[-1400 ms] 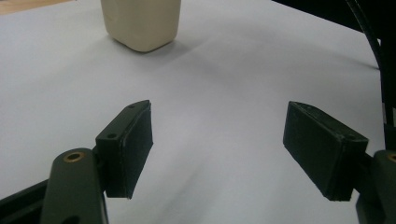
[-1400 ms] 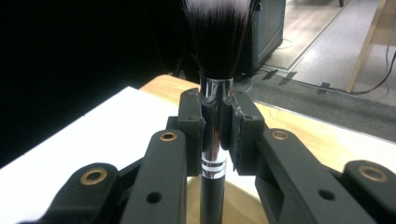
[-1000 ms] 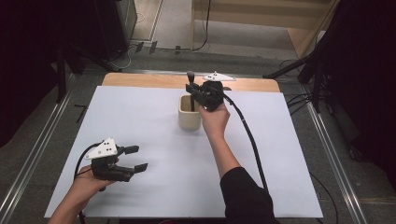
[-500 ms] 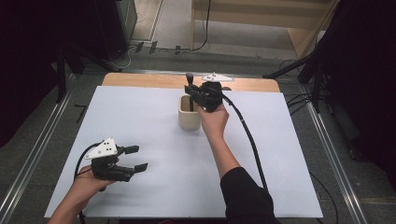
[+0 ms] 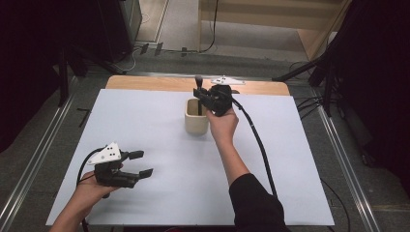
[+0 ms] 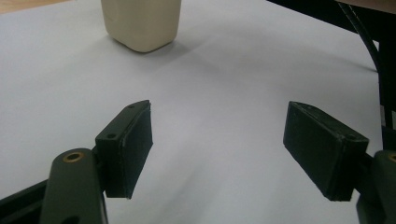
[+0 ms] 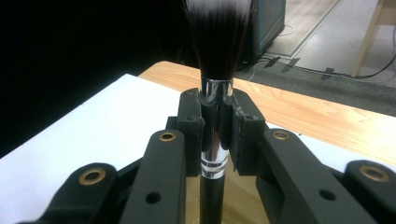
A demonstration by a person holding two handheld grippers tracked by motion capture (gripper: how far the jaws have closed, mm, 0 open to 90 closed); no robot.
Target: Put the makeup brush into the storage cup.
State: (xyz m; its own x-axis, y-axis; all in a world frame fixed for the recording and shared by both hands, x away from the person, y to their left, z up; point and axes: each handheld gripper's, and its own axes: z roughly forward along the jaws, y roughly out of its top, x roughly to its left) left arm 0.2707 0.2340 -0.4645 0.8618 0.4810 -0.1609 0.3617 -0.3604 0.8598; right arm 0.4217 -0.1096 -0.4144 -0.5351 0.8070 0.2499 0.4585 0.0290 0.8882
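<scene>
Cream-coloured cup [image 5: 196, 118] stands at upper centre of the high view, and my right gripper [image 5: 207, 96] is clamped on the silver ferrule of a makeup brush [image 7: 215, 88], bristles up, handle down inside the cup, probably so it stays upright. My left gripper [image 5: 139, 163] rests wide open at lower left, holding nothing.

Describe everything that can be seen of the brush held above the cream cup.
The black-handled makeup brush with dark, white-tipped bristles has a shiny silver metal ferrule. It stands upright, bristles up, clamped at the ferrule between the jaws of the right hand-held gripper. Its handle reaches down into the cream rounded-square cup near the table's far edge.
</scene>
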